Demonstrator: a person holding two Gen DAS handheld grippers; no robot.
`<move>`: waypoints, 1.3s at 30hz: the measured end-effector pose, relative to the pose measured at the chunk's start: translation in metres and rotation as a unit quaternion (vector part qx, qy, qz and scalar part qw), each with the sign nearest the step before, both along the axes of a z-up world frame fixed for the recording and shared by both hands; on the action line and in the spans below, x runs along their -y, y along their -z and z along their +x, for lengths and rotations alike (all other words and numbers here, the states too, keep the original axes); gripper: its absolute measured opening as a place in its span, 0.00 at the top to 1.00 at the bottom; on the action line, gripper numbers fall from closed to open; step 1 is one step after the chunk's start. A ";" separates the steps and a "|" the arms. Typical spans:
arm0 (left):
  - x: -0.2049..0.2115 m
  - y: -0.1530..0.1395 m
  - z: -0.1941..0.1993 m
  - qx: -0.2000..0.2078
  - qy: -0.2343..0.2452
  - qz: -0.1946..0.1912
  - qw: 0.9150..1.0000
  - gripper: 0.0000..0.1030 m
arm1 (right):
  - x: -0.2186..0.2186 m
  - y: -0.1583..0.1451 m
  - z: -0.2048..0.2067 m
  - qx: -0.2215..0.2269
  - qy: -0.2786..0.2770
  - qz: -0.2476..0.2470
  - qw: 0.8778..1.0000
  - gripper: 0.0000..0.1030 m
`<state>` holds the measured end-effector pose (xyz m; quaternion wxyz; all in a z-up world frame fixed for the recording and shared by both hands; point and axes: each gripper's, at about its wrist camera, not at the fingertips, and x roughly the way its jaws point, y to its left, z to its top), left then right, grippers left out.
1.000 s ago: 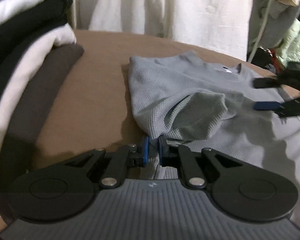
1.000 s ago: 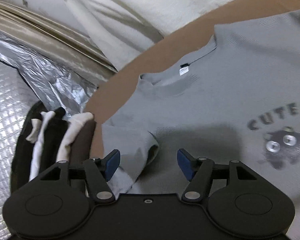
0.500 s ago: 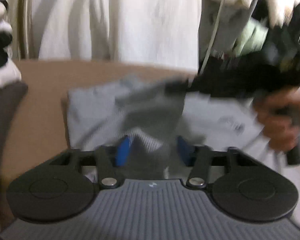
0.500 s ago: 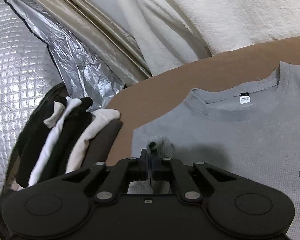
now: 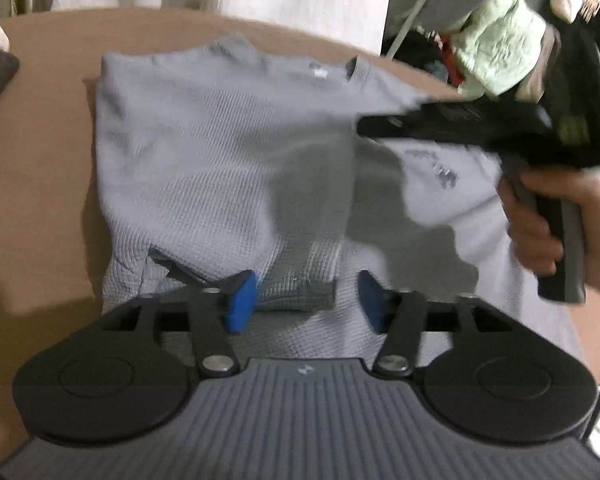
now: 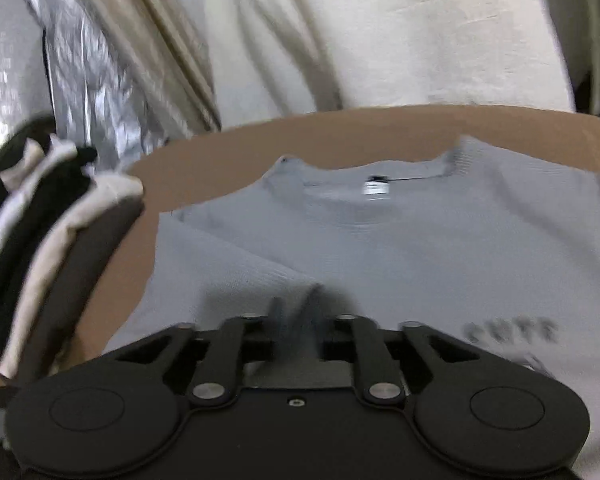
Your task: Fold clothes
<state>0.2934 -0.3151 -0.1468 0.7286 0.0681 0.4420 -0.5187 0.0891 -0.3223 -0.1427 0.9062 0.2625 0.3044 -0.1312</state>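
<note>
A grey waffle-knit sweater (image 5: 204, 152) with a ribbed collar lies flat on the tan table (image 5: 40, 168), its sleeve folded across the chest. The left hand-held gripper (image 5: 305, 302), clenched on the cuff a second ago, is opening, blue pads clear of the cloth. The right hand-held gripper (image 6: 296, 326) is opening too, blurred; cloth between its jaws, grip unclear. Stacked folded garments (image 6: 40, 248) sit left.
</note>
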 end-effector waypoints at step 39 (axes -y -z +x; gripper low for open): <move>0.095 -0.018 -0.026 0.082 -0.052 0.030 0.995 0.34 | 0.125 0.002 -0.183 -0.031 0.306 -0.147 0.940 0.94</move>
